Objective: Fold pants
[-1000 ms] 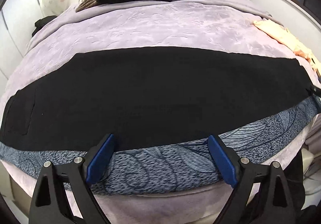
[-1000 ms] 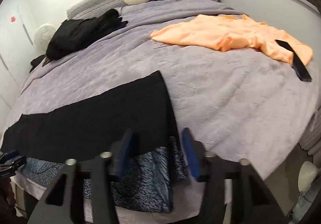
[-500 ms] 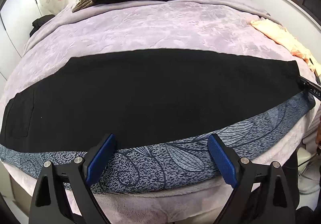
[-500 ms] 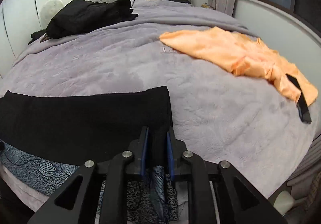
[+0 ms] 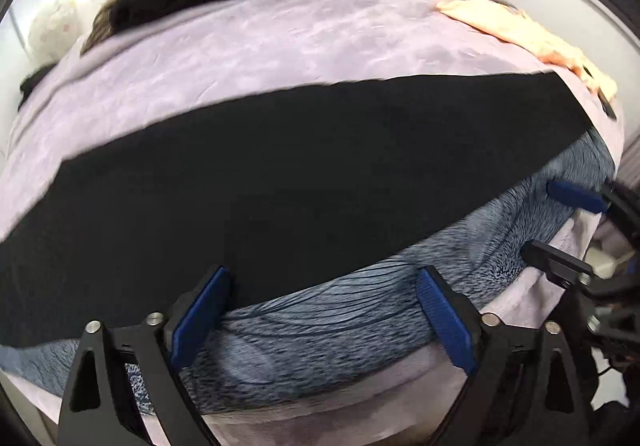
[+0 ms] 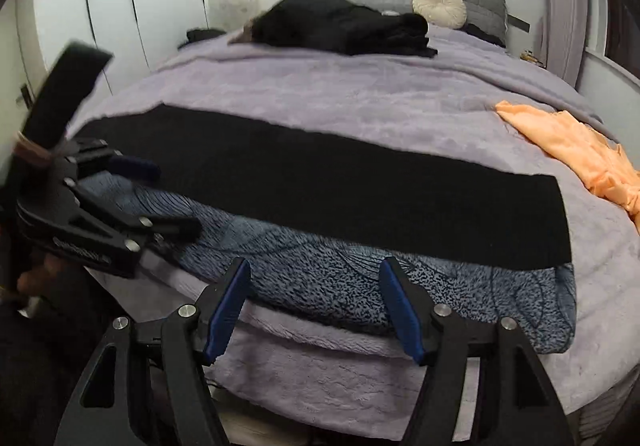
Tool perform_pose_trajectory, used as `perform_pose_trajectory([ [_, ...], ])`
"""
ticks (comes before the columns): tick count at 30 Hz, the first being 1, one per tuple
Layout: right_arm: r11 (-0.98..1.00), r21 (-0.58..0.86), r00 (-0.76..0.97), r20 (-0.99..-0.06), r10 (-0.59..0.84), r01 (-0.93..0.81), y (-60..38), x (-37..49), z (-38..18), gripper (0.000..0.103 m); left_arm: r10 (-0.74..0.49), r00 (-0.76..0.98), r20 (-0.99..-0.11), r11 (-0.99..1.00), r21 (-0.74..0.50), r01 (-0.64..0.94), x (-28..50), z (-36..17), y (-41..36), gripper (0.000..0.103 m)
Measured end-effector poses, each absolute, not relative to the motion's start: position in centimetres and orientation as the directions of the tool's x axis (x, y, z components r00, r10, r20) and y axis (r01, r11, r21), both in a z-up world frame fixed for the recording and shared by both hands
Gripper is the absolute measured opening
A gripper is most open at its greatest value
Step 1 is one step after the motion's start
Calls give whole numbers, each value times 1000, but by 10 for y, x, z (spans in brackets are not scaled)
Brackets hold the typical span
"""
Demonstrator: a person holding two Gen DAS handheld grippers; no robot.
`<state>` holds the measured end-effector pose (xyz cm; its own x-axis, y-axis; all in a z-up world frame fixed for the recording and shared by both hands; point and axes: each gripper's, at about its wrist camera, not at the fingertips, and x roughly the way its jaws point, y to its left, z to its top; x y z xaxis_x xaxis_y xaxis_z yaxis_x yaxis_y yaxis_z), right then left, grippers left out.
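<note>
— Where were the pants?

— The pants (image 6: pixel 320 182) lay flat across the near end of the bed (image 6: pixel 360 102), a long black strip, their patterned blue side showing along the near edge.

— And the tools?

— The left gripper (image 5: pixel 324 318) hung just above that blue edge, jaws opening, nothing between them. The right gripper (image 6: pixel 316 306) hovered over the same edge, jaws also opening, not touching the cloth.
</note>
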<state>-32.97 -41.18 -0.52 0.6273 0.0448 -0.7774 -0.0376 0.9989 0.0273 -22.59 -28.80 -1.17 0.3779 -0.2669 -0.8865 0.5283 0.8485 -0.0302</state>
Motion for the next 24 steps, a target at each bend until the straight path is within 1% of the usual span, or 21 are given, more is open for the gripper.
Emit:
perform_pose_trajectory([
  [2, 996, 93, 654, -753, 74, -5, -434, -338, -9, 70, -260, 394, -881, 875, -43, 482, -220, -12, -267, 102],
  [4, 991, 126, 655, -753, 69, 41, -452, -342, -9, 70, -263, 402, -877, 890, -60, 452, -216, -14, -248, 102],
  [6, 986, 159, 655, -751, 88, 49, -458, -341, -11, 70, -262, 416, -871, 897, -62, 437, -216, -14, -239, 102],
  [9, 995, 94, 649, -759, 46, 40, -450, -340, -11, 73, -236, 440, -866, 900, -24, 436, -218, -16, -243, 102],
  [11, 997, 67, 648, -761, 32, 30, -447, -342, -8, 74, -234, 446, -864, 900, -18, 436, -220, -19, -247, 102],
  [15, 993, 107, 651, -757, 54, 42, -454, -343, -8, 74, -246, 444, -862, 898, -30, 439, -222, -19, -243, 102],
  [21, 995, 86, 645, -763, 34, 50, -450, -342, -7, 76, -245, 445, -861, 898, -28, 439, -221, -19, -241, 102],
  [24, 991, 92, 652, -758, 8, 95, -453, -340, 10, 77, -237, 444, -864, 904, -27, 428, -220, -13, -241, 102],
])
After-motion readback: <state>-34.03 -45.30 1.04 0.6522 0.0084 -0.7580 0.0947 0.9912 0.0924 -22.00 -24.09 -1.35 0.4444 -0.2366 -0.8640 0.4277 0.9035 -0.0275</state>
